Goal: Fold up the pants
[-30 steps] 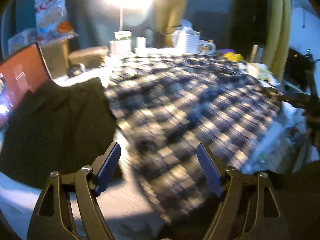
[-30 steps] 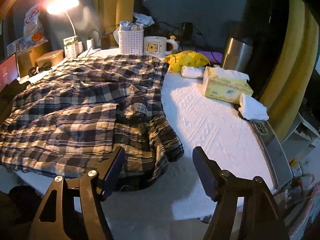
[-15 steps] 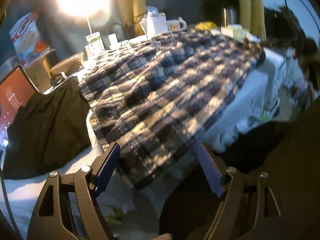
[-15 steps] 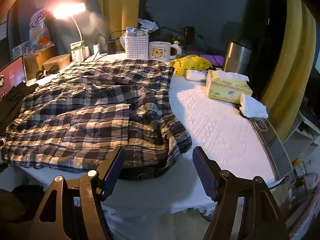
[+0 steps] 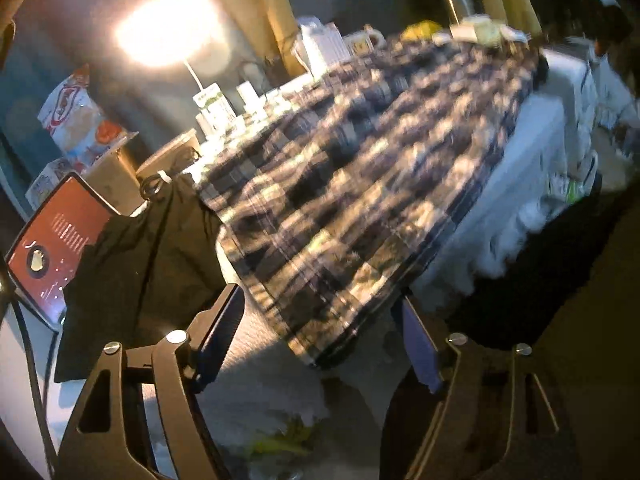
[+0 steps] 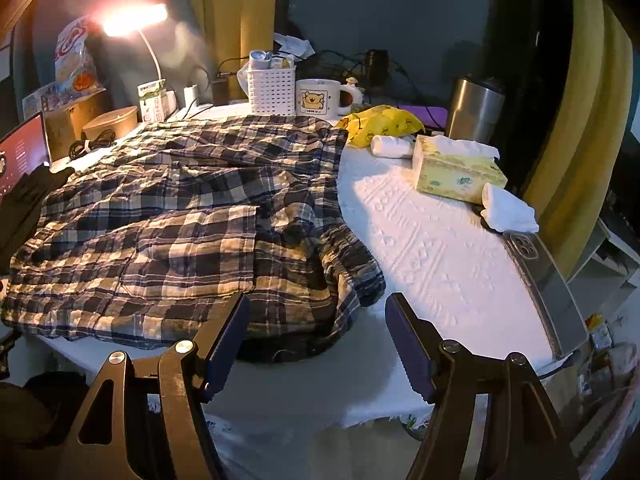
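Observation:
The plaid pants (image 6: 192,224) lie spread over the left and middle of the white-covered table (image 6: 440,256), legs running left, the bunched waist end at the near right. They also show, blurred, in the left wrist view (image 5: 360,200). My right gripper (image 6: 316,340) is open and empty, in front of the table's near edge, facing the waist end. My left gripper (image 5: 320,344) is open and empty, off the table's left end, just short of the leg hems.
A black garment (image 5: 136,264) and a lit tablet (image 5: 52,248) lie at the left end. At the back stand a lamp (image 6: 132,20), white basket (image 6: 272,88), mug (image 6: 320,98), steel tumbler (image 6: 474,108). A tissue box (image 6: 456,168), white cloth (image 6: 508,208) and phone (image 6: 548,276) lie at the right.
My left gripper has swung back off the table's left end and tilted; its view is blurred by motion. My right gripper has drawn back a little from the table edge.

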A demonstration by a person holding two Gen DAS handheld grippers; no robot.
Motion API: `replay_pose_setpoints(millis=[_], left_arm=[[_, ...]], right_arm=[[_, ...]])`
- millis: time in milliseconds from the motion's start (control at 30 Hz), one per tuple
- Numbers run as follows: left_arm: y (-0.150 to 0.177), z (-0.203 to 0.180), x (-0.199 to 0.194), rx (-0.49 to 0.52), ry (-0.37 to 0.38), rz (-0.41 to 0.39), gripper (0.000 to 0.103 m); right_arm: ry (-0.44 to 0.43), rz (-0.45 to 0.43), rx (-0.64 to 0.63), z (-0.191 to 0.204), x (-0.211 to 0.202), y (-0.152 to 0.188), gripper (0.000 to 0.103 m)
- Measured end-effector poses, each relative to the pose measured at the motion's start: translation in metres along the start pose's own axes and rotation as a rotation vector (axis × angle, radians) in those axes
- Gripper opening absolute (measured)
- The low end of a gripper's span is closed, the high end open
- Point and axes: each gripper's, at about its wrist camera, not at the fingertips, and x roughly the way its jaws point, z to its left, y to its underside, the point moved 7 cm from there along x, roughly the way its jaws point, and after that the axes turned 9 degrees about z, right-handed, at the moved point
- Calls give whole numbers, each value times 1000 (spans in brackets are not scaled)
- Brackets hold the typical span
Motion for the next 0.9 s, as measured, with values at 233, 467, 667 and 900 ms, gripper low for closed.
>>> replay_pose_setpoints(millis=[233,467,667,900], left_arm=[[-12,13,-1,-54,51,-40,58],[-25,13,-1,-98,133,-62,11],[-39,28,-8,-183,207,-95,5],[-51,49,-13,-251,233,-112,4]], right_arm=[[5,1,13,-4,3,1,72],[39,14,31,-18,8,6,72],[84,46,42,-40,14,19,72],[162,58,-114,-26,24,29,72]])
